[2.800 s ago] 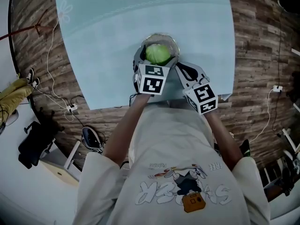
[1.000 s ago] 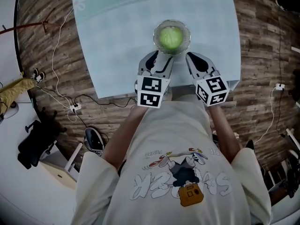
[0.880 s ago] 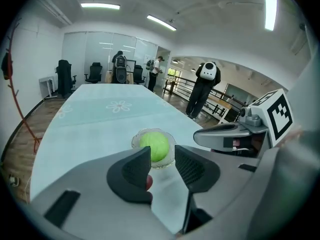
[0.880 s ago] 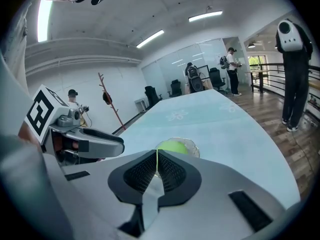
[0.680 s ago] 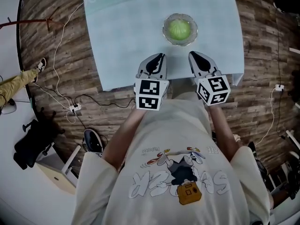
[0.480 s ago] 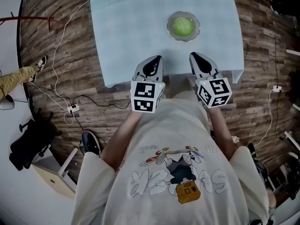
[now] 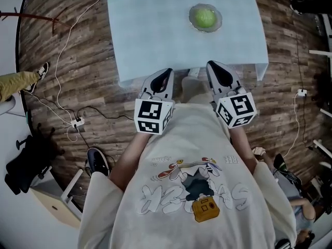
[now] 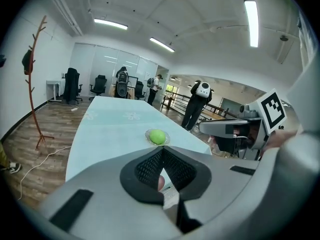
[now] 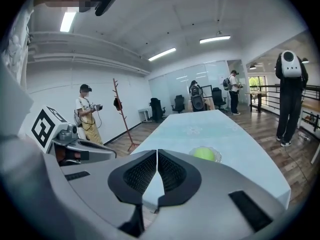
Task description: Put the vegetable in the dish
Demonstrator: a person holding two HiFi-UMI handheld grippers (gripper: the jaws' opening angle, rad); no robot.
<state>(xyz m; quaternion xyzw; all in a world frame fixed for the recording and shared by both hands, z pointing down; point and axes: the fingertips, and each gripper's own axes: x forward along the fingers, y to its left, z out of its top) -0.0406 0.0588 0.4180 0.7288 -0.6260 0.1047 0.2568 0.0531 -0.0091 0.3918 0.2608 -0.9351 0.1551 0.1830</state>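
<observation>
Both the left hand-held gripper (image 7: 166, 72) and the right hand-held gripper (image 7: 213, 65) are held closed and empty, well apart from the glass dish (image 7: 218, 21) in which the green vegetable (image 7: 204, 17) is set on the counter (image 7: 150, 40).

Out of sight, off the edge

In the head view the desk (image 7: 155, 35) runs off the top edge, its far end unseen. The vegetable (image 7: 204, 17) in the dish (image 7: 219, 24) is too small to tell its kind. A trouser leg (image 7: 15, 84) is cut by the left edge. In the left gripper view the left gripper (image 8: 161, 150) hides the desk's near end
</observation>
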